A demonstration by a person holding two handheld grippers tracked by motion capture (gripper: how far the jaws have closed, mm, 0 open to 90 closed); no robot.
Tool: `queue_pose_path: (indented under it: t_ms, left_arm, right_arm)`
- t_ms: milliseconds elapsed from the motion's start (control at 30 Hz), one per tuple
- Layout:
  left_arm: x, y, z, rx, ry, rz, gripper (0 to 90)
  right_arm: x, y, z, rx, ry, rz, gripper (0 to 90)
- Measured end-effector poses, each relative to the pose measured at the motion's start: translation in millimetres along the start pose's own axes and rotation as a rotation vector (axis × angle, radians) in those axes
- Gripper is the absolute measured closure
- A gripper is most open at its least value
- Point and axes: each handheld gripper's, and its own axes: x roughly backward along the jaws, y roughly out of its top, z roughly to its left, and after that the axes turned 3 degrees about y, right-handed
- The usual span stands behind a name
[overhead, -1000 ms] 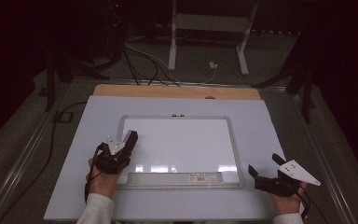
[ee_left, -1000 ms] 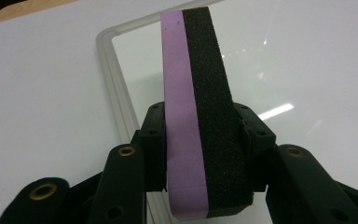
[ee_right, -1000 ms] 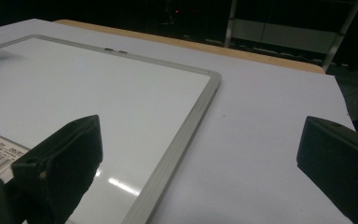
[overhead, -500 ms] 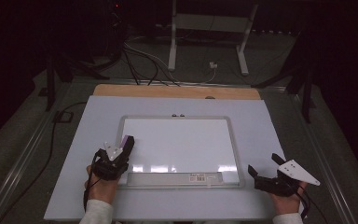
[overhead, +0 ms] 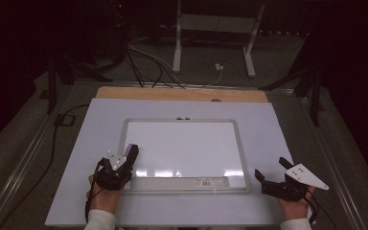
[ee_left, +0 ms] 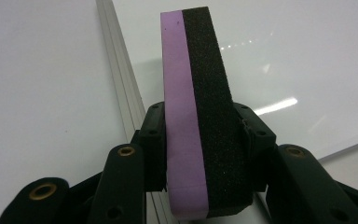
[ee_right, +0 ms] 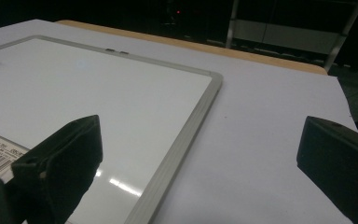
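Observation:
A white whiteboard with a grey frame lies flat in the middle of the table. My left gripper is shut on a block eraser with one purple layer and one black layer. It holds the eraser over the board's near left corner. In the left gripper view the eraser stands clamped between both jaws above the frame's left rail, beside the whiteboard. My right gripper rests open and empty on the table just right of the board's near right corner. Its view looks across the whiteboard.
A pale sheet covers the table, with a wooden strip along its far edge. A barcode label sits on the board's near rail. Beyond the table are stand legs and cables on a dark floor.
My left gripper, with the eraser, has slid a little toward the near edge of the board. The right gripper has stayed where it was.

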Motion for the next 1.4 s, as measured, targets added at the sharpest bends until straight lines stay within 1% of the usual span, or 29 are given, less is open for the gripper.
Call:
queue_pose_path:
  t_ms: [100,267,467,500,533,667,700,833,967,1033,1100,1200,1300,1400]
  left_arm:
    - [0.0,-2.6,-1.5,-0.004,0.002,0.01,62.3]
    - [1.8,-5.2,-1.9,-0.002,0.006,0.012,62.4]
    - [5.7,-7.9,-2.8,0.01,0.001,0.021,62.4]
    - [6.5,-8.7,-2.7,0.018,-0.007,0.02,62.3]
    - [7.0,-9.9,-2.5,0.026,-0.024,0.031,62.3]
    - [10.2,-14.7,-0.4,0.06,-0.062,0.048,57.9]
    - [11.0,-15.3,-0.3,0.065,-0.066,0.047,57.3]
    - [16.3,-17.8,-1.1,0.077,-0.086,0.051,55.2]
    - [20.2,-18.9,-1.5,0.071,-0.113,0.049,55.1]
    - [21.4,-18.9,-1.5,0.065,-0.115,0.042,54.5]
    - [22.5,-17.0,0.1,0.071,-0.116,0.022,51.0]
    - [23.7,-12.8,0.5,0.058,-0.108,-0.004,46.3]
    - [23.9,-9.7,0.7,0.05,-0.109,-0.028,42.5]
    - [25.1,-6.2,2.5,0.043,-0.125,-0.066,37.9]
  right_arm:
    - [-0.5,0.7,1.5,0.005,0.002,-0.001,0.5]
    - [-2.0,1.4,2.6,0.006,0.006,-0.001,0.5]
    - [-3.3,1.7,3.4,0.008,0.011,0.002,0.5]
    - [-3.3,1.7,3.4,0.008,0.011,0.002,0.5]
    - [-3.4,1.7,3.4,0.007,0.011,0.002,0.5]
    - [-3.6,1.7,3.3,0.007,0.012,0.002,0.5]
    - [-3.8,1.7,3.5,0.009,0.012,0.003,0.5]
    - [-4.5,1.7,3.9,0.012,0.014,0.003,0.5]
    - [-4.7,1.7,3.9,0.012,0.013,0.004,0.5]
    - [-4.6,1.7,3.7,0.012,0.014,0.003,0.5]
    - [-4.5,1.7,3.8,0.011,0.014,0.003,0.5]
    - [-4.7,1.8,4.1,0.013,0.013,0.003,0.5]
    - [-4.7,1.7,4.1,0.012,0.013,0.003,0.5]
    - [-4.3,1.7,3.6,0.011,0.012,0.003,0.5]
